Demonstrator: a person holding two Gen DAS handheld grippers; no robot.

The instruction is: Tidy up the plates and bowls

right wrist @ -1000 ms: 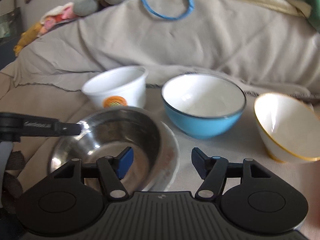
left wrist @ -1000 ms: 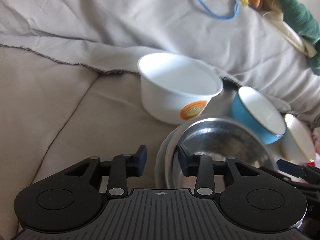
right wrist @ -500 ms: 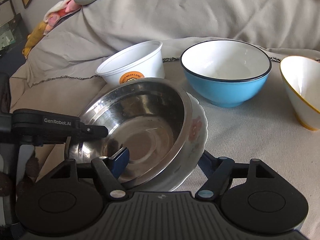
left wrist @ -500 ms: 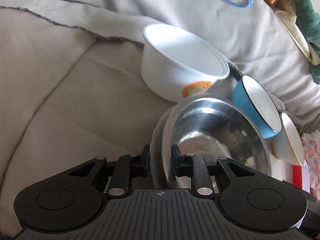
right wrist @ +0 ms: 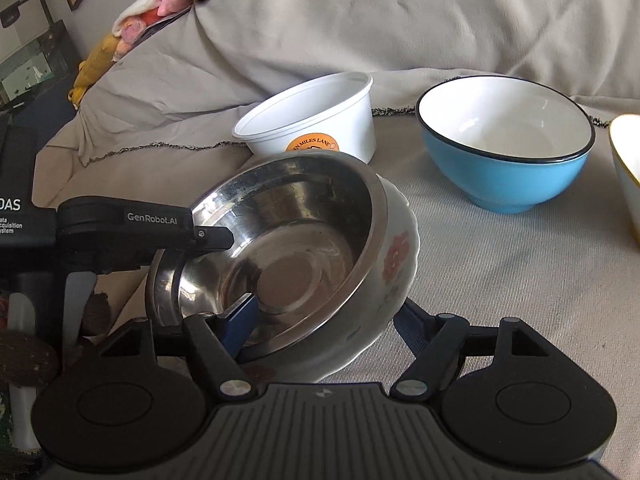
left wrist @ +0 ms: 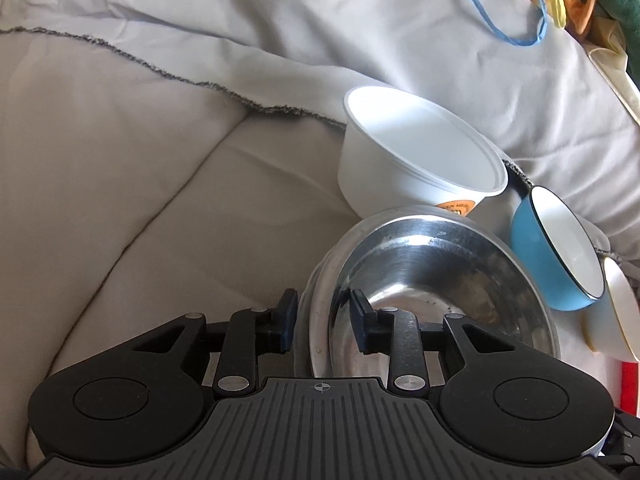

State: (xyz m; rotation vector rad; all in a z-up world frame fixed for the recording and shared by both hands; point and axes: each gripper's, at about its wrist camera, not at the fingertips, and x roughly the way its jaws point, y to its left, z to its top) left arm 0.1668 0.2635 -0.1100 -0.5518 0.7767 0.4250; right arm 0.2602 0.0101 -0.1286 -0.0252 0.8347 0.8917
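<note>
The left tongs [left wrist: 322,322] are straddling the near-left rims of the steel bowl [left wrist: 440,276] and the flowered bowl [right wrist: 396,256] it is nesting in, and their jaws are opening, no longer pinching. The right tongs [right wrist: 324,318] are standing wide around the pair's near edge, one finger inside the steel bowl, one beneath the flowered one, apparently taking over support. The nested pair is tilting, mouths facing up and left, above the sofa cover [right wrist: 500,280], with the white tub [right wrist: 316,124] and blue bowl [right wrist: 504,148] sitting upright beyond.
</note>
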